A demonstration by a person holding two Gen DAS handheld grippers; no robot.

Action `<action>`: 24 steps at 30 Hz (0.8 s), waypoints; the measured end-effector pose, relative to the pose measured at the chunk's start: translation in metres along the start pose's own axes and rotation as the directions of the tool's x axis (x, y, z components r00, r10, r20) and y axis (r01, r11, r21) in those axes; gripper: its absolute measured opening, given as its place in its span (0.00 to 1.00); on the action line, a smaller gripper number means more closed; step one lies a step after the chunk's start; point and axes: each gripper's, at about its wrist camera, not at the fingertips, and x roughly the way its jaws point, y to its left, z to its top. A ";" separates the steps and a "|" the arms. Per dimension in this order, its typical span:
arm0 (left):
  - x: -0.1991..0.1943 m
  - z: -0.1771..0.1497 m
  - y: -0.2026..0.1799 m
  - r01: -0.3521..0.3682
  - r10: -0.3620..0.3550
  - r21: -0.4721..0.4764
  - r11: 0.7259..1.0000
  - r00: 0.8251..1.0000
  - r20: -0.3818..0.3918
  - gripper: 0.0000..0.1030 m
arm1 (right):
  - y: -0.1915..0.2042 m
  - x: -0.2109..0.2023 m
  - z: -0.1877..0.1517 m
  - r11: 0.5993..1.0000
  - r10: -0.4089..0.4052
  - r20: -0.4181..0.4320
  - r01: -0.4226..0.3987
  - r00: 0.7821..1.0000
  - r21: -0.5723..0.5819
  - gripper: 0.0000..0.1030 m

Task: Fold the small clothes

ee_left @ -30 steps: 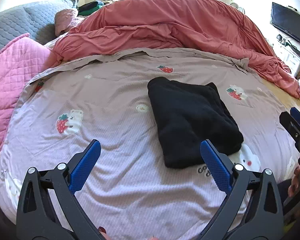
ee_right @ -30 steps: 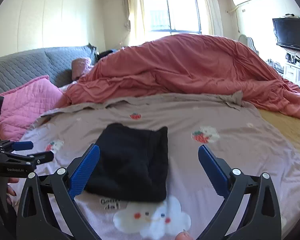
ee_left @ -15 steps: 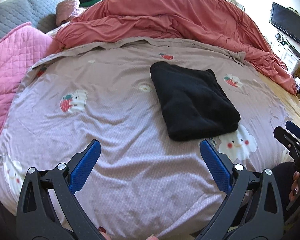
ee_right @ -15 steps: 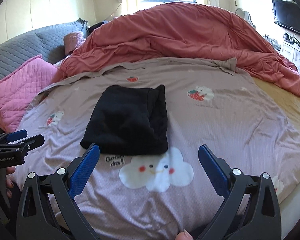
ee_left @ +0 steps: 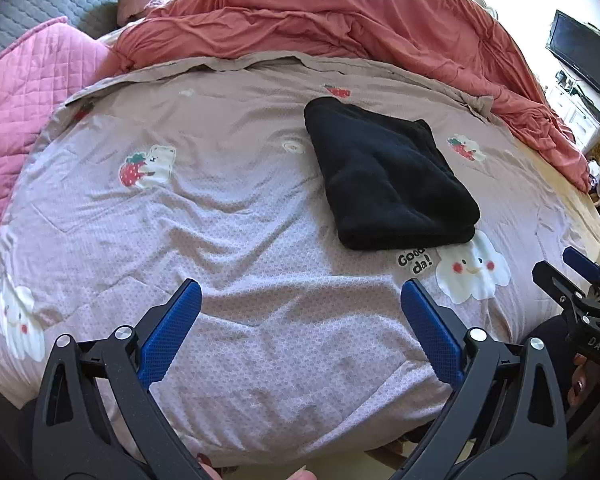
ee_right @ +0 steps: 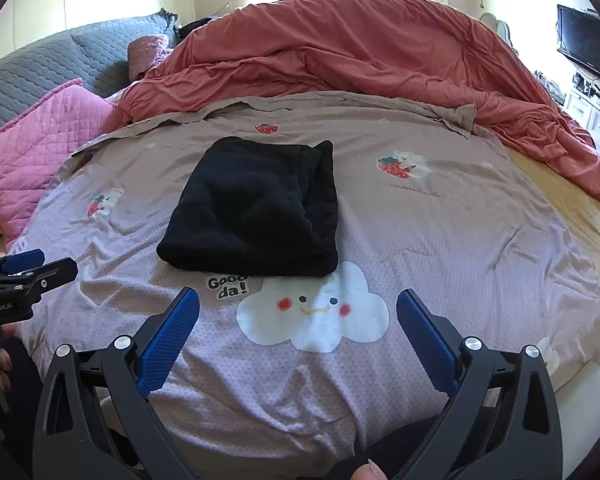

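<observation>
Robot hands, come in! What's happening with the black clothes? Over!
Left gripper open, empty. Right gripper open, empty. Black garment folded, lying on the bedsheet, untouched. Nothing in the way.

Cloud print (ee_right: 314,312) caption partly hidden under black garment (ee_right: 256,208); television (ee_left: 584,58) cut by right edge; shelf items (ee_left: 572,80) too small to identify

Your left wrist camera looks forward between its gripper's spread fingers from the bed's near edge, and your right wrist camera does likewise from just beside it, both sharing the folded black garment (ee_left: 388,176) (ee_right: 256,208) ahead and the cloud print (ee_left: 474,272) (ee_right: 314,312) nearest.
</observation>
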 end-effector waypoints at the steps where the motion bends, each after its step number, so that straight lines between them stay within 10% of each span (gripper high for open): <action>1: 0.000 0.000 0.000 0.000 0.000 -0.001 1.000 1.000 -0.001 0.91 | -0.001 0.000 0.000 1.000 -0.001 -0.001 0.001 1.000 0.002 0.96; 24: -0.005 0.002 0.002 -0.016 0.017 -0.014 1.000 1.000 0.006 0.91 | -0.003 0.004 -0.001 1.000 0.006 -0.013 -0.006 1.000 0.005 0.96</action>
